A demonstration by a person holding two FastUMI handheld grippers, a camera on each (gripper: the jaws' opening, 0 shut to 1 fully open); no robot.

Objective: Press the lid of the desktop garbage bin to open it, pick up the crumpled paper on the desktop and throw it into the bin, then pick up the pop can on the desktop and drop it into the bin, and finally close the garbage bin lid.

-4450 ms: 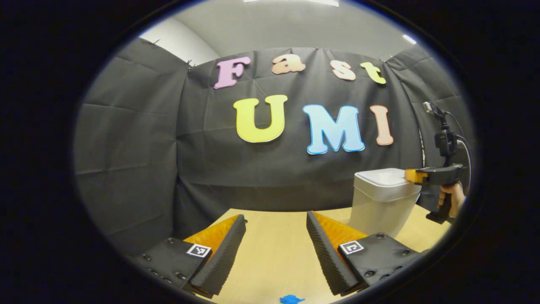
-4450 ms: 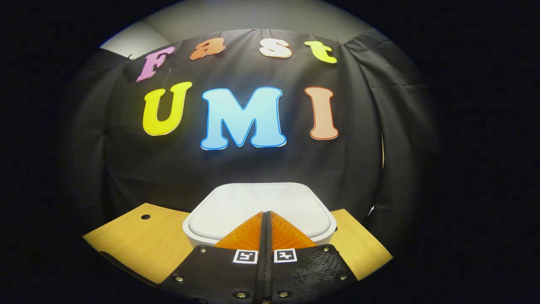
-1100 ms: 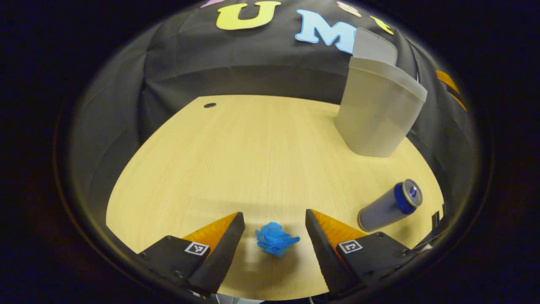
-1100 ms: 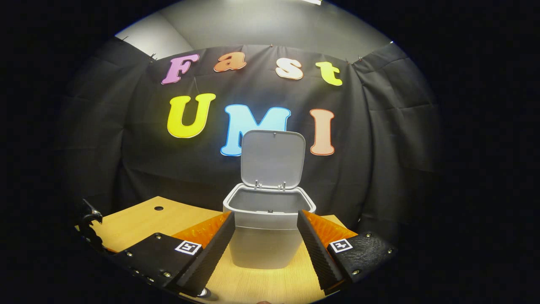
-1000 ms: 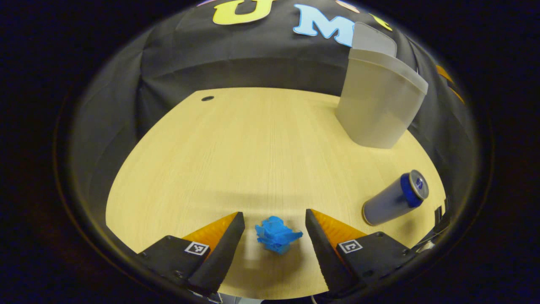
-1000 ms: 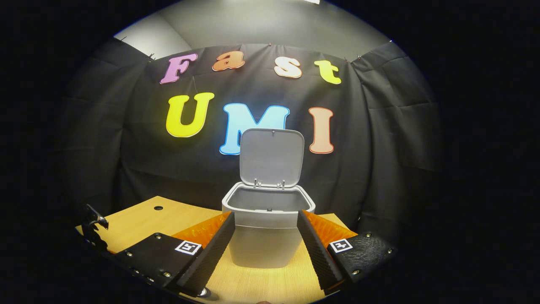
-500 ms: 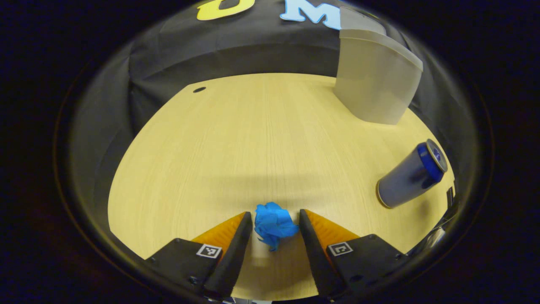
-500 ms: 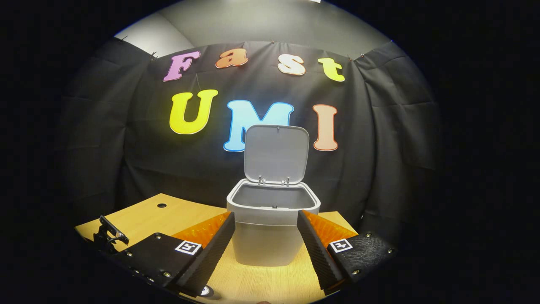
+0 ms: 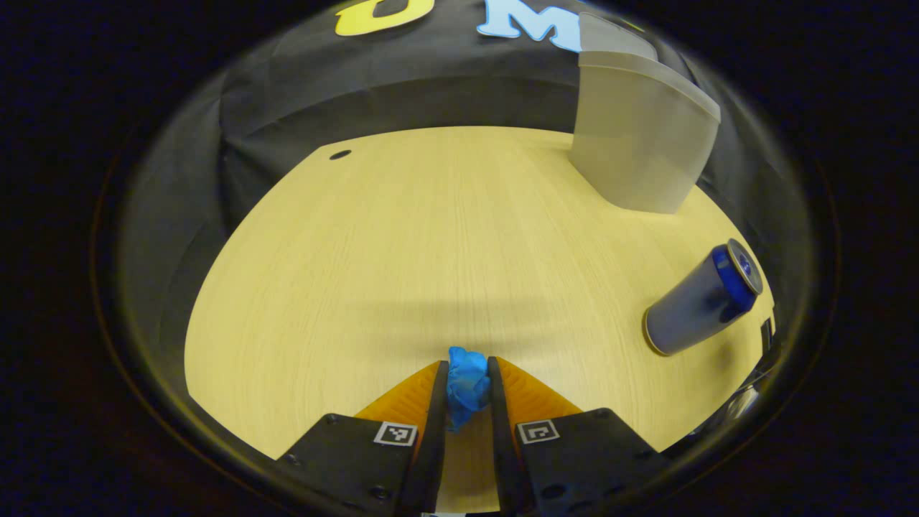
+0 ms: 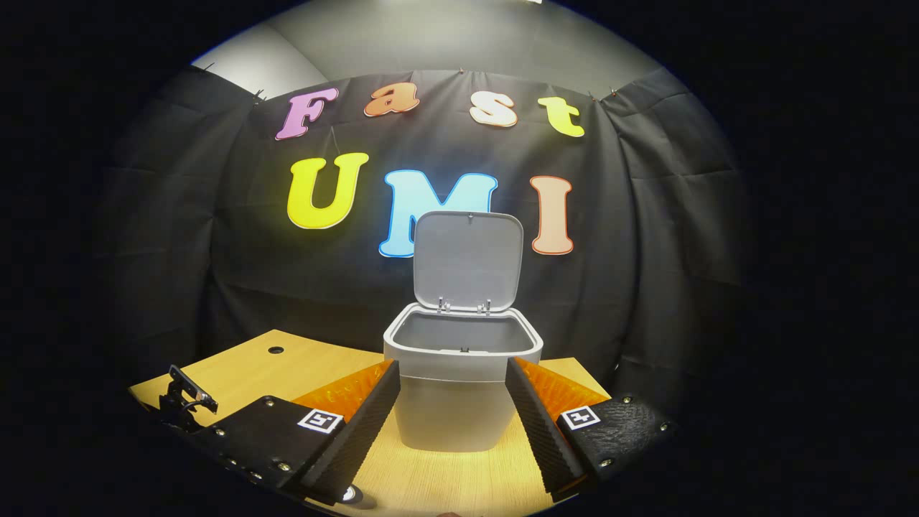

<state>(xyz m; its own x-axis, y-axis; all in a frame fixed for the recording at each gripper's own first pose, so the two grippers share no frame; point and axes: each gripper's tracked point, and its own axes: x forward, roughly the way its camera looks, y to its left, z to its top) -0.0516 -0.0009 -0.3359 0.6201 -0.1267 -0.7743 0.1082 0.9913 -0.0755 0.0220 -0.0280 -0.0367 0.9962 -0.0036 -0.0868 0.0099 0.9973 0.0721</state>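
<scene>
In the left gripper view my left gripper is shut on the blue crumpled paper, both fingers pressing its sides just above the wooden desktop. The pop can, grey with a blue top, lies on its side at the right. The grey garbage bin stands at the far right. In the right gripper view the garbage bin stands straight ahead with its lid raised upright. My right gripper is open, its fingers framing the bin from the near side with nothing held.
A small round hole marks the desktop's far left corner. The black booth wall closes the back and sides. Part of the left gripper's top mount shows low at the left in the right gripper view.
My left gripper's fingers have come together onto the blue paper, which now sits squeezed between them. The right gripper and the bin have hardly moved.
</scene>
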